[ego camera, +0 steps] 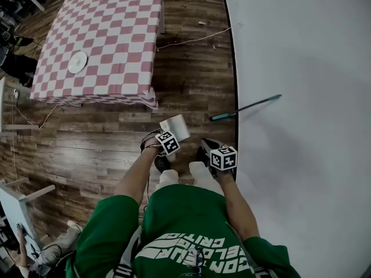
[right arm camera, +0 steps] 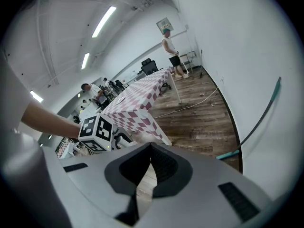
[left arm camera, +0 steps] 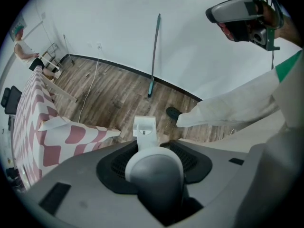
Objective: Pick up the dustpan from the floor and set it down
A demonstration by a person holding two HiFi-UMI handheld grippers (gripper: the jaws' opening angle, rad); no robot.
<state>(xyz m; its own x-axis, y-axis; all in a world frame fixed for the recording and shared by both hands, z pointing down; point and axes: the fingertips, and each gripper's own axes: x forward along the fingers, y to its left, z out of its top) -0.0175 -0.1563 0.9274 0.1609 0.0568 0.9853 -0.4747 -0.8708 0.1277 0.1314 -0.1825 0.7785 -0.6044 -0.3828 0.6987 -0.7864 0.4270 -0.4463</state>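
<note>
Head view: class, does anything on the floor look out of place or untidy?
A loose white cable trails across the wooden floor from the checkered table to the wall, where someone could trip on it. Nothing looks spilled or broken.

Dustpan [ego camera: 175,126]: white and grey, with a thick round handle [left arm camera: 154,172].
Pose: upright, handle on top, pan down by the wood floor [ego camera: 98,149].
Place: handle between the jaws of the left gripper [left arm camera: 153,151].

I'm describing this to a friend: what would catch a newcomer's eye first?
A pink-and-white checked tablecloth fills the head view's upper left. Nearer the person, a white plastic dustpan has its handle between the jaws of the left claw. A teal long-handled tool leans against the white wall.
</note>
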